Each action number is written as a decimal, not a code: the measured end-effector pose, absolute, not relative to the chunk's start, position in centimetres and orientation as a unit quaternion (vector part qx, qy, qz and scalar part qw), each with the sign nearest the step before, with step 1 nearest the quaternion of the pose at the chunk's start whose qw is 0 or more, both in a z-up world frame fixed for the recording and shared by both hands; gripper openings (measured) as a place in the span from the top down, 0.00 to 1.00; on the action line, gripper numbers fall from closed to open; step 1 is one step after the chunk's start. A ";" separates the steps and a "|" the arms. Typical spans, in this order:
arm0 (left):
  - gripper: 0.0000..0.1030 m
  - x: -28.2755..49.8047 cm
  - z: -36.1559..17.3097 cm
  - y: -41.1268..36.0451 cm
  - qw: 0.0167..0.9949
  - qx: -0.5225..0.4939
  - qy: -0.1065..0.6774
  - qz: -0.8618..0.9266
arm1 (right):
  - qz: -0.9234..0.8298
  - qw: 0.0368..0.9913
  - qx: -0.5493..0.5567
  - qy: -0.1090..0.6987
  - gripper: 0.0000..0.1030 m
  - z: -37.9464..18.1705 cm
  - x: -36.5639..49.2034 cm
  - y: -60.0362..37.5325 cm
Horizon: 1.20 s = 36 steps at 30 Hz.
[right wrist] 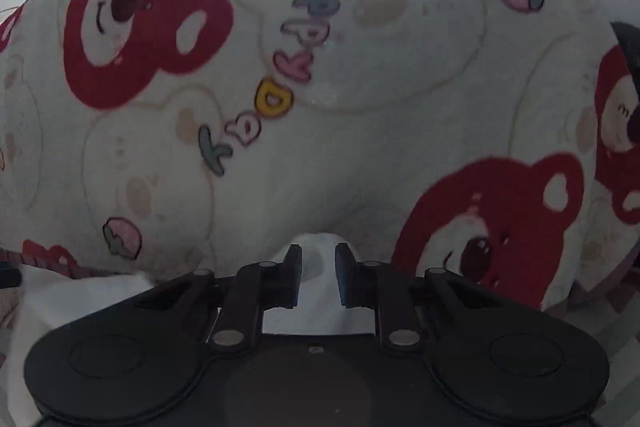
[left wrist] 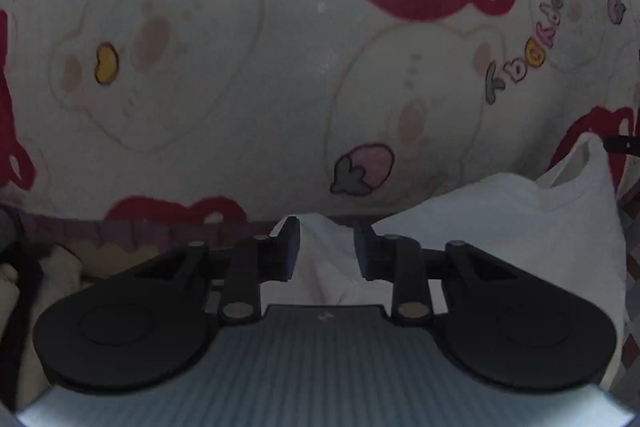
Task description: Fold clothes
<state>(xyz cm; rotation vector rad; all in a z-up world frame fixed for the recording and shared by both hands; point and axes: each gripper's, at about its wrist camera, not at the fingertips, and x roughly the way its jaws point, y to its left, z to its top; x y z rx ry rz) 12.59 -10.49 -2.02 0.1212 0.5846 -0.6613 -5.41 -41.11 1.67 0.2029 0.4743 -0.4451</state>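
Soft white cloth garment [left wrist: 500, 219], matt

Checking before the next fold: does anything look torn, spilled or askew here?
Nothing stands out. The white garment is bunched between both the left gripper and right gripper, over the bear-print sheet.

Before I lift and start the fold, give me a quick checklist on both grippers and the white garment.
1. White garment between left gripper fingers: ok, cloth fills the gap.
2. Left grip secure: cannot tell, the jaws stand apart around a thick bunch.
3. White cloth between right gripper fingers: ok.
4. Right grip secure: cannot tell, gap still visible.
5. Bear-print bedspread not pinched along with the garment: cannot tell, it lies right behind the fingertips.
6. Garment hanging smooth between both grippers: not ok, it bunches up in the left wrist view.
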 end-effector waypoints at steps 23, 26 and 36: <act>0.60 2.9 -13.2 -8.0 0.798 0.120 0.424 -0.411 | 0.157 0.900 0.049 0.403 0.48 -12.0 -10.0 -21.8; 0.56 2.8 -14.0 -8.2 0.797 0.134 0.431 -0.401 | 0.162 0.893 0.011 0.419 0.47 -13.1 -10.3 -20.7; 0.52 2.9 -14.7 -5.4 0.824 0.100 0.435 -0.348 | 0.053 0.902 -0.115 0.412 1.00 -16.4 -9.8 -20.0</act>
